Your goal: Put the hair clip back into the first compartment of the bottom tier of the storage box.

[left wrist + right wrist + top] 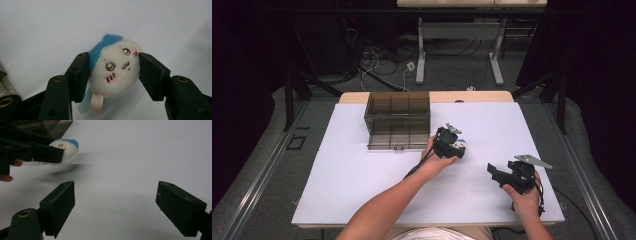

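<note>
Fluffy white-and-blue plush toy (113,66) — clamped in the left gripper (113,75).
Soft, light, squashy — best squeezed across its middle; right gripper (115,205) gapes empty.

One plush toy (113,66) is sitting near the middle of the bench (362,170). One smoky plastic box (398,120) is standing toward the far edge. Two tools are showing: the left tool (451,145) and the right tool (498,172) by the right edge.
</note>
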### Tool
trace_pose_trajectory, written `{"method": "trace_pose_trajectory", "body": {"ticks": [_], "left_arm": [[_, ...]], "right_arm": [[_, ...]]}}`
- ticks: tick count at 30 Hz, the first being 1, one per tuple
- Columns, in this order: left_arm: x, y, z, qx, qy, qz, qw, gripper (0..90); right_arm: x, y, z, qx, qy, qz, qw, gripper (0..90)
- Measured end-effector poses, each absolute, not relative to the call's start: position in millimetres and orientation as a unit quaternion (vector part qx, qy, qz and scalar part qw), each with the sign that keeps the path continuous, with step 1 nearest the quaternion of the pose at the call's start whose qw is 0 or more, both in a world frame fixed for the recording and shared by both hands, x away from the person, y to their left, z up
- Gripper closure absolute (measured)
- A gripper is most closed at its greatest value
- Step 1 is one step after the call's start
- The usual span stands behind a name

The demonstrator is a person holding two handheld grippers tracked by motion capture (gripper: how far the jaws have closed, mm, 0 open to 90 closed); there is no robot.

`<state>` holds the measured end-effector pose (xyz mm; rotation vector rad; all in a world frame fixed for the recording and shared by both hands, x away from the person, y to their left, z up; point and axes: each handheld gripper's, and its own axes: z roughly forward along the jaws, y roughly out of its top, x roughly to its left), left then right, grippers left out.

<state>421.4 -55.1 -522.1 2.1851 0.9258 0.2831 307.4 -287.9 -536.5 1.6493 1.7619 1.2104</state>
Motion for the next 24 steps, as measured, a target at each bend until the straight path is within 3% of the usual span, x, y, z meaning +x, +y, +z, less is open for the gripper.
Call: {"method": "trace_pose_trajectory", "body": {"ticks": [24], "left_arm": [[418.9, -44.5, -522.5, 0.840, 0.374, 0.114, 0.376, 44.6]], "right_arm": [[309.4, -282.8, -540.4, 0.595, 0.648, 0.427, 0.211, 15.6]]}}
